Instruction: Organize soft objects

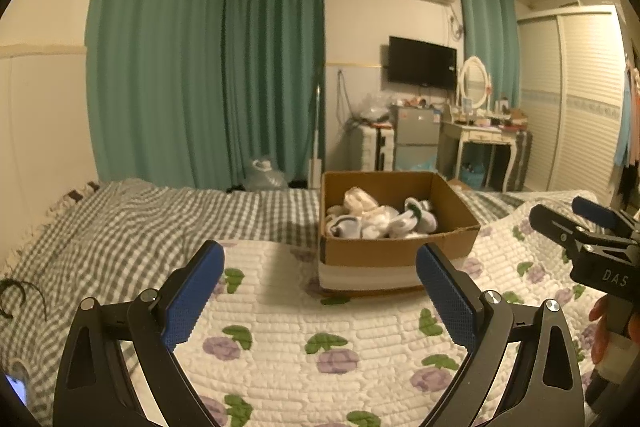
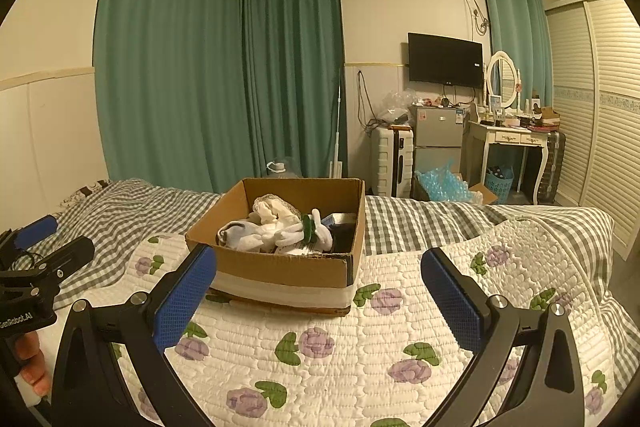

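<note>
A cardboard box (image 1: 394, 223) sits on the floral quilt (image 1: 320, 343) spread over the bed, its flaps up and its lower wall banded with white tape. Inside the box lies a heap of rolled socks (image 1: 376, 217) — mostly white, one with a dark green cuff, with some darker fabric toward the box's right wall in the right wrist view.

The left claw (image 1: 320, 291) hovers above the quilt on the near side of the box, its blue-padded fingers spread wide and holding nothing; the box lies just beyond and between its fingertips, slightly toward the right finger. The right claw (image 2: 318, 293) is likewise spread wide and empty, also on the near side of the box — the box's near left corner shows just past its left finger (image 2: 188, 299).

Beyond the box, the grey checked bedsheet (image 1: 160, 219) covers the rest of the bed, and teal curtains (image 1: 208, 67) hang behind it.
</note>
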The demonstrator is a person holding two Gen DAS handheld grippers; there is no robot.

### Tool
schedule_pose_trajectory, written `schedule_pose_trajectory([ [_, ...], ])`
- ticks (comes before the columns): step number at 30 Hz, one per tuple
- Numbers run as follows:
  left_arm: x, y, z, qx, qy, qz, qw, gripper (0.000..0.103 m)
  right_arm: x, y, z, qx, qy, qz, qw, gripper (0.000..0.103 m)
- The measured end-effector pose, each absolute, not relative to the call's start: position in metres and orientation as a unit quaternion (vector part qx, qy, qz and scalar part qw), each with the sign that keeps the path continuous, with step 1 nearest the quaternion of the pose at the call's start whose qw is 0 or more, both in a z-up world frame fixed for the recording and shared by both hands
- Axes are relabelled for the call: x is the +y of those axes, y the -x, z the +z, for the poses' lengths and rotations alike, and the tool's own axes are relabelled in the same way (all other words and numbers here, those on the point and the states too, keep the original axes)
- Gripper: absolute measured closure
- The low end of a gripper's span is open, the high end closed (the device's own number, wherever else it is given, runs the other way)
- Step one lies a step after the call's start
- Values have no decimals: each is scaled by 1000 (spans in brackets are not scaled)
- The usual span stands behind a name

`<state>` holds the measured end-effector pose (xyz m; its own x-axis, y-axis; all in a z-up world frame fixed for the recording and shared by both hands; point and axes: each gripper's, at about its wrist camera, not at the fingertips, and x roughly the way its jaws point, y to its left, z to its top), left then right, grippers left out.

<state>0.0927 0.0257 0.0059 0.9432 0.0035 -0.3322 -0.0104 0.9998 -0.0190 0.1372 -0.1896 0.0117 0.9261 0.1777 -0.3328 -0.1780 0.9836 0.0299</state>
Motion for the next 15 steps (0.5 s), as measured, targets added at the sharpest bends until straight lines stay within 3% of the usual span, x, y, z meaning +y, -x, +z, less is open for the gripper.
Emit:
schedule_pose_trajectory([
  [15, 27, -93, 5, 171, 8, 3, 985, 5, -190, -139, 11, 173, -4, 95, 980, 0],
])
